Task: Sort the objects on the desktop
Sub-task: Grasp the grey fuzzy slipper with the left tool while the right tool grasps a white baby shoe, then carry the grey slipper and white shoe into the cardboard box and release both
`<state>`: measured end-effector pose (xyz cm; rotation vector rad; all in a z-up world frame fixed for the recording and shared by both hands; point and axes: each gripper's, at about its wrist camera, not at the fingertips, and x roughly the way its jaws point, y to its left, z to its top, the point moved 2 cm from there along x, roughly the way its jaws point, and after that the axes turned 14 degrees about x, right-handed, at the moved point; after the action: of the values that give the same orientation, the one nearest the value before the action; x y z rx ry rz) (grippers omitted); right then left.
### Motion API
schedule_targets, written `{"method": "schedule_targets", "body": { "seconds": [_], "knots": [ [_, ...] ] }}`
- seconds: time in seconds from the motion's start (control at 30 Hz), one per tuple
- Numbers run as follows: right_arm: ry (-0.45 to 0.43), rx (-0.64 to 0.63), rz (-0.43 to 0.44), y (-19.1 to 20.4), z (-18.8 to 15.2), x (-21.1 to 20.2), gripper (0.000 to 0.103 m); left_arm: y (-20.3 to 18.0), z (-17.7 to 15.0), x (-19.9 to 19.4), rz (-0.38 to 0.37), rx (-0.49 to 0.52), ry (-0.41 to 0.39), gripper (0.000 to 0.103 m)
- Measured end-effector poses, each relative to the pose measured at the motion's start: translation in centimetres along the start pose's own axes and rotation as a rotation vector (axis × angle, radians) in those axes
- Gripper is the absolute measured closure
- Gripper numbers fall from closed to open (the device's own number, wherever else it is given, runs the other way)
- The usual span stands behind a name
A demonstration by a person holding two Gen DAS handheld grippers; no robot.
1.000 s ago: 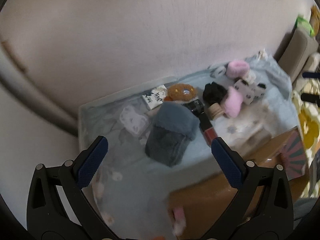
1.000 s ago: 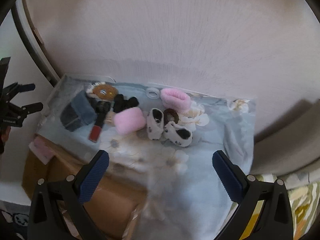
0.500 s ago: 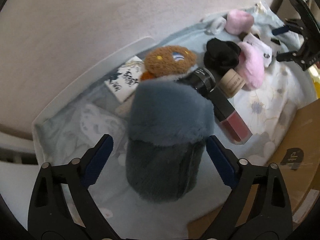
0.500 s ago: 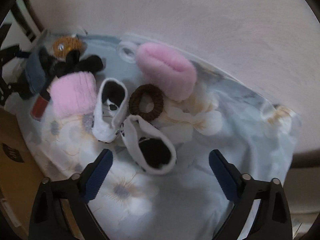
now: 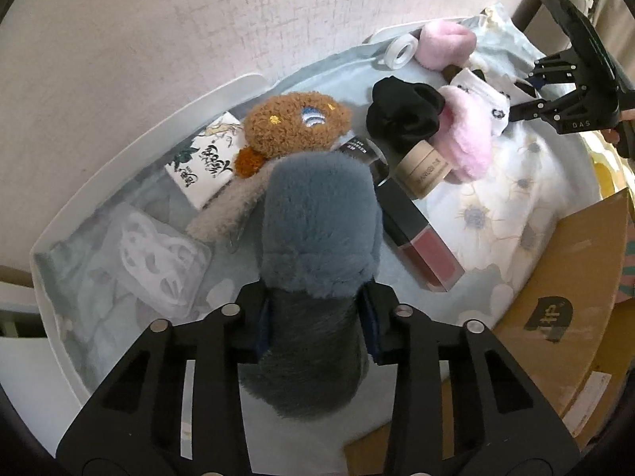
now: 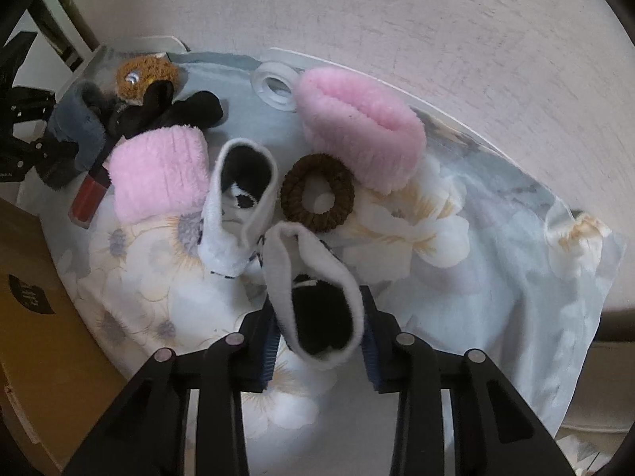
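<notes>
Clutter sits heaped on the flowered cloth (image 5: 512, 206) over the white tabletop (image 5: 222, 91), so I take one soft piece per hand. Leftmost, a small white packet (image 5: 206, 158) carries black brush script I cannot read. My left claw (image 5: 317, 319) is closing around the blue-grey fluffy sock (image 5: 317, 238), pads pressing its lower half, low enough for a firm hold. Beside it, the red lip gloss (image 5: 420, 246) and beige jar (image 5: 422, 164) bear print too small to make out. The cardboard box (image 5: 563, 317) shows a dark logo. My right claw (image 6: 317, 341) is closing on the white cow-print sock (image 6: 317, 301), pads at its open cuff
</notes>
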<state>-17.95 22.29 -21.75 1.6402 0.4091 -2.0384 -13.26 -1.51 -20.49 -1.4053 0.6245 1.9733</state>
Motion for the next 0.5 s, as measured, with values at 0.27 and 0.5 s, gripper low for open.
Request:
{"method": "schedule_targets", "body": {
  "seconds": [0.27,0.5],
  "knots": [
    [-0.031,0.042,-0.005,0.0,-1.3,-4.3,0.07,0.6,0.2,-4.2,0.014,-0.013,-0.044,0.073],
    [-0.085,0.088,0.006,1.2,-0.6,-11.2,0.07,-0.3,1.5,-10.3,0.049,-0.003,-0.09,0.073]
  ]
}}
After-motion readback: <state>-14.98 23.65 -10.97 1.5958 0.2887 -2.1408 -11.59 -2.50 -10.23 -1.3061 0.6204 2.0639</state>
